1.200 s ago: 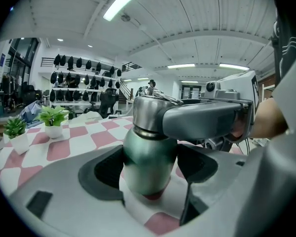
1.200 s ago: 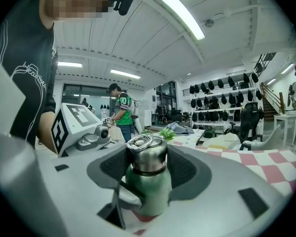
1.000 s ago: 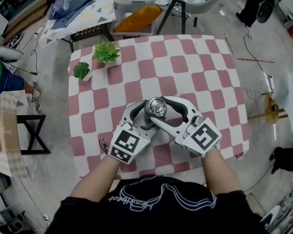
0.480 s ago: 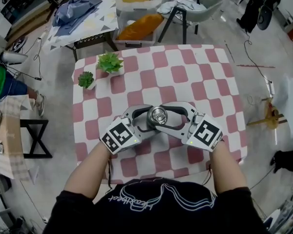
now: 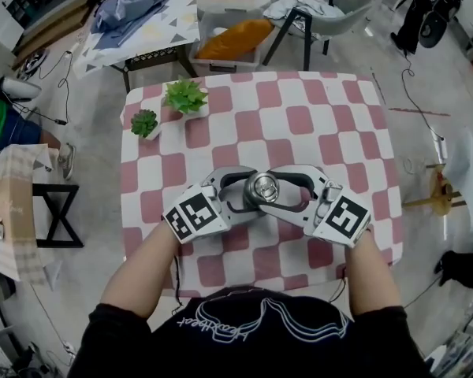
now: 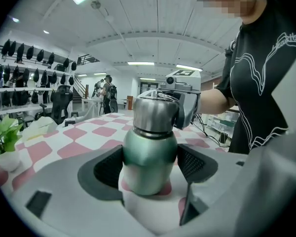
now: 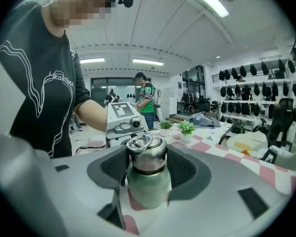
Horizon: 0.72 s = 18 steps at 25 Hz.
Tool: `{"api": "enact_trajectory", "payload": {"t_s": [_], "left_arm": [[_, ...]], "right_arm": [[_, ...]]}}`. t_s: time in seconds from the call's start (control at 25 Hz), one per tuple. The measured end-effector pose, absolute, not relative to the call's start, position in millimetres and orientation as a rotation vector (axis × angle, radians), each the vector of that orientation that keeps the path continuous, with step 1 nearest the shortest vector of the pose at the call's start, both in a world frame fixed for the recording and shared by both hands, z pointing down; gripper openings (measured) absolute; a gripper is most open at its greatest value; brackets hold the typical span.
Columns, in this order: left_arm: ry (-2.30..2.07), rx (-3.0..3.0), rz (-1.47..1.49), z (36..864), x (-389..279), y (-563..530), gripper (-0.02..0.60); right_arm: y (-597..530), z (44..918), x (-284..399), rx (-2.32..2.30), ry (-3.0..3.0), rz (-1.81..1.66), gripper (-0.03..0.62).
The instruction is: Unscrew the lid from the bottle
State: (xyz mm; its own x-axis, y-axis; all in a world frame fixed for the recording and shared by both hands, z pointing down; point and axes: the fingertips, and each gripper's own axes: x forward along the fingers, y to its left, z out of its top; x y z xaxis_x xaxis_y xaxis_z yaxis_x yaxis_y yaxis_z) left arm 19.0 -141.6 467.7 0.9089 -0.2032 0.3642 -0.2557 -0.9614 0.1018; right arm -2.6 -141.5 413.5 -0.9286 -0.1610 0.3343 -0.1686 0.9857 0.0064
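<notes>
A green metal bottle (image 6: 149,157) with a steel lid (image 7: 146,153) stands on the checkered table (image 5: 331,109), near its front middle. My left gripper (image 6: 149,164) comes in from the left, and its dark pads press on both sides of the green body. My right gripper (image 7: 146,158) comes in from the right and higher up, shut on the steel lid just below its ring handle. Seen from the head, the lid (image 5: 262,187) shows between the two pairs of curved white fingers, with the marker cubes (image 5: 195,215) towards me.
Two small potted plants (image 5: 184,94) (image 5: 144,122) stand at the table's far left corner. Beyond the table are a chair (image 5: 315,10), a bin with an orange bag (image 5: 235,38) and a cloth-covered side table (image 5: 134,14). People stand far off in the room.
Both grippers have stayed clamped round the bottle while their handles swung apart, the left one clockwise and the right one counterclockwise. They now lie more sideways.
</notes>
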Motion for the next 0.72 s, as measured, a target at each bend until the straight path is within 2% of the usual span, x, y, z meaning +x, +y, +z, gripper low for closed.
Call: {"api": "enact_trajectory", "payload": {"t_s": [0.4,0.72], "left_arm": [[-0.441,2.854,0.433,451,-7,-139,0.345],[-0.757,2.770,0.079,360,-46,-123,0.344]], "right_arm": [[-142,392,2,0.320,-2.889,0.091,0.242],[-133,331,30,0.663,-2.987,0.146,0.242]]}}
